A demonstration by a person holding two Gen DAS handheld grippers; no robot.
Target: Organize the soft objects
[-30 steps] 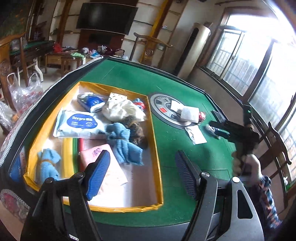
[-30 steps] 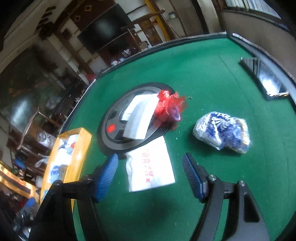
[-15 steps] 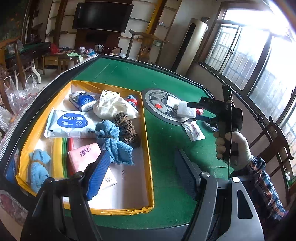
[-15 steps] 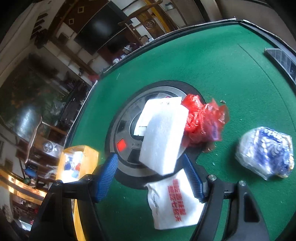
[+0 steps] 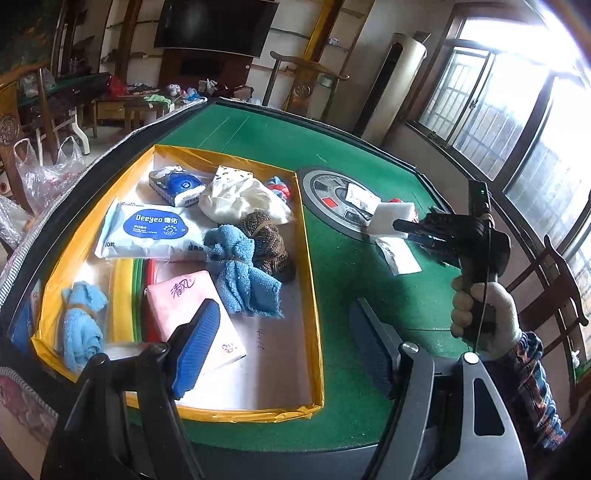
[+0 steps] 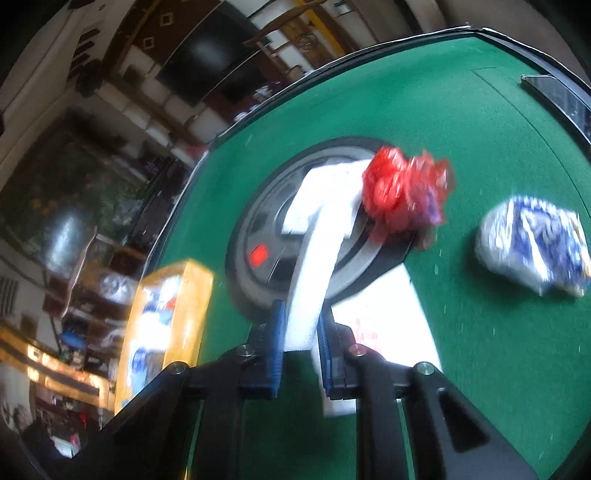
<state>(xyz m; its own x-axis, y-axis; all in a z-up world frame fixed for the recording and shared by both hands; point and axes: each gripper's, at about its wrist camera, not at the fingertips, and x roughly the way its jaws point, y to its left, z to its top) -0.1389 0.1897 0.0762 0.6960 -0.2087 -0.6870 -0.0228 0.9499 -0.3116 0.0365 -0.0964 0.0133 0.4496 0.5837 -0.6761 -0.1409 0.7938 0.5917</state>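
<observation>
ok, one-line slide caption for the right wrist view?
Right gripper jaws clamped on a white foam sponge block over the green felt table, beside a crumpled red plastic bag.

Daylight floods in thru the windows point(image 5: 517, 122) on my left cam's right side, blown out w/ glare up top. Room's far side dim. My right cam is motion-blurred throughout. Heavy fisheye bending, dark corners on both.

Home living room: wall television point(image 5: 218, 26), mahjong table point(image 5: 258, 140), wooden furniture.
</observation>
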